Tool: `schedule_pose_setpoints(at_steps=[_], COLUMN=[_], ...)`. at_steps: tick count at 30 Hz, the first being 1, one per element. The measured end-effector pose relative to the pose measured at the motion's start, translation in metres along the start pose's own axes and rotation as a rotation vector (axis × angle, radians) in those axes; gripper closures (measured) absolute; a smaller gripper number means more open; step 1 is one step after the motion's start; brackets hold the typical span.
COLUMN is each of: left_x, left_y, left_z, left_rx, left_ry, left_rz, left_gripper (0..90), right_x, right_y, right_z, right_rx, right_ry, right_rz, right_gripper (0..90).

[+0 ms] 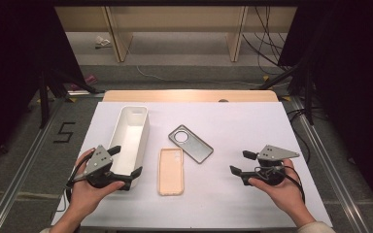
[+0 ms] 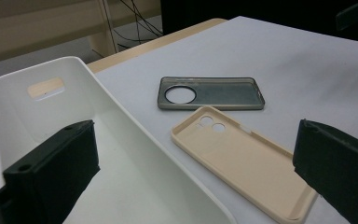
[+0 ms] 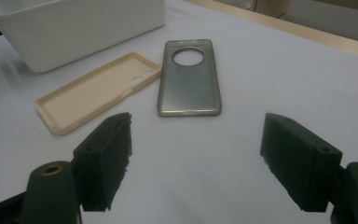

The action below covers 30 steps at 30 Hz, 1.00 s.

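A beige phone case (image 1: 171,171) (image 2: 244,158) (image 3: 98,91) lies open side up near the table's middle. Just beyond it lies a grey translucent phone case (image 1: 191,143) (image 2: 210,93) (image 3: 189,79) with a round camera hole. A long white bin (image 1: 132,141) (image 2: 74,140) (image 3: 74,23) stands to their left. My left gripper (image 1: 125,162) (image 2: 196,172) is open, its jaws straddling the bin's near right wall. My right gripper (image 1: 240,163) (image 3: 196,158) is open over bare table, right of the cases, pointing toward them.
The white table cover (image 1: 252,126) has free room on the right and at the back. A wooden table edge (image 1: 189,95) runs along the far side. Cables and dark stands (image 1: 291,73) lie on the floor beyond.
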State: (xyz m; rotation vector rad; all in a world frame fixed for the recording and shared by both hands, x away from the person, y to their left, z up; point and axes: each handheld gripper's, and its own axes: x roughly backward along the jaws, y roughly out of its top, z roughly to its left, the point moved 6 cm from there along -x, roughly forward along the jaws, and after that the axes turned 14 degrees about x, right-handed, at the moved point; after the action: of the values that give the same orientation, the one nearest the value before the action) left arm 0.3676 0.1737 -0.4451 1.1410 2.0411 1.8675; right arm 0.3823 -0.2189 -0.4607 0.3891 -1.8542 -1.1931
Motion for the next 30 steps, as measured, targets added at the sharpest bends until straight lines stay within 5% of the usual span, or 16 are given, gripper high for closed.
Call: schedule_pose_setpoints(at_steps=[30], left_x=[-0.0002], left_y=[-0.0024], left_z=[0.0026], left_rx=[-0.012], left_ry=[0.008], left_rz=[0.015], left_gripper=[0.0], right_x=[-0.0013], right_y=[0.0005], right_z=[-0.0007], right_rx=[-0.004], right_ry=[0.004], right_rz=[-0.010], right_gripper=[28.4])
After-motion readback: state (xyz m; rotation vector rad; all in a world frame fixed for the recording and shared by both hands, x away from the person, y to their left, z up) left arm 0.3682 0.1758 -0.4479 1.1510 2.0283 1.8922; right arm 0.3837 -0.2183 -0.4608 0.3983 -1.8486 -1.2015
